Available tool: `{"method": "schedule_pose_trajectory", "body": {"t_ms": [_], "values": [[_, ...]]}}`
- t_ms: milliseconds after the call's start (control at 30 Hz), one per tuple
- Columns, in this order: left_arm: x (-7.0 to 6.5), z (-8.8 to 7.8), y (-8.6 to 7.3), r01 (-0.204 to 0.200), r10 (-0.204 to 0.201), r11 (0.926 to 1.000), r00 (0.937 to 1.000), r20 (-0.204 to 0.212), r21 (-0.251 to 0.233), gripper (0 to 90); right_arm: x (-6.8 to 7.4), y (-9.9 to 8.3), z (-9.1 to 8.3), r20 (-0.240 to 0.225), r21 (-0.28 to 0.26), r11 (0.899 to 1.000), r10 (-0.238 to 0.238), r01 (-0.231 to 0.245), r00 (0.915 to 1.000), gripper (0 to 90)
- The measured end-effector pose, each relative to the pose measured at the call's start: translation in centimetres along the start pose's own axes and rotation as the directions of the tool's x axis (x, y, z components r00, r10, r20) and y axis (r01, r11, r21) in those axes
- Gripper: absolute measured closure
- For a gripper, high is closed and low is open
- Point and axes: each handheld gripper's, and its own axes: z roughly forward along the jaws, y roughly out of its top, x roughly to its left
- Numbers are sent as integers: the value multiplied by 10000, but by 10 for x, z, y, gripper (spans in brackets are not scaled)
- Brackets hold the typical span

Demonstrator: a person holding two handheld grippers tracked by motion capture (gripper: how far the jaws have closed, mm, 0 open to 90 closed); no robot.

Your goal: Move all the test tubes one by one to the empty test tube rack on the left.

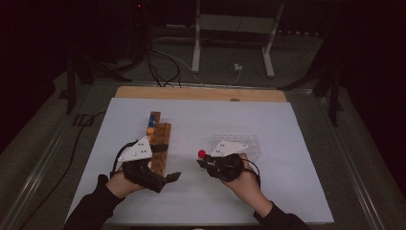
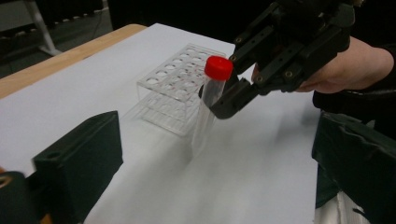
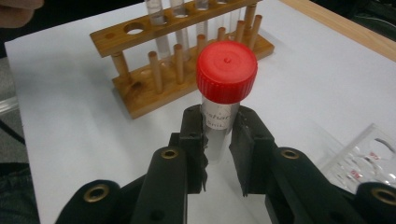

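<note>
A clear tube with a red cap (image 3: 226,74) stands upright between the pads of my right gripper (image 3: 218,135), which is shut on it just below the cap. From the high view the tube (image 1: 201,154) and right gripper (image 1: 205,161) are over the white sheet, between the two racks. The left gripper view shows the tube (image 2: 208,107) held near upright, its lower end close to the sheet. My left gripper (image 1: 172,176) lies beside the wooden rack (image 1: 158,139), its jaws wide open with nothing between them.
The wooden rack (image 3: 140,37) holds several tubes with coloured caps at its far end. A clear plastic rack (image 1: 239,141) with many holes stands just behind the right hand. The white sheet (image 1: 287,182) covers a wooden table; cables and a stand lie beyond.
</note>
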Motion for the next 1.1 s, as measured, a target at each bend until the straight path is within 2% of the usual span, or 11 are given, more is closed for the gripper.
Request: {"method": "schedule_pose_trajectory", "body": {"t_ms": [167, 400, 600, 800, 1100], "values": [[0, 9, 0, -12, 12, 10000, 9999, 165, 8, 86, 4, -1, 2, -122, 32, 10000, -41, 42, 9999, 747], [-1, 19, 0, -98, 98, 10000, 9996, 278, -14, 250, 7, -2, 3, -212, 59, 9999, -113, 115, 9997, 747], [-3, 29, 2, -284, 281, 9995, 9994, 214, 112, 375, 9, -1, 3, -320, 93, 9999, -136, 139, 9994, 747], [-3, 37, 5, -382, 381, 9992, 9992, 113, 144, 439, 11, -1, 5, -402, 134, 9998, -129, 134, 9991, 747], [-1, 44, 13, -600, 601, 9982, 9974, 405, -28, 523, 11, -1, 5, -462, 131, 9998, -112, 118, 9989, 747]]}}
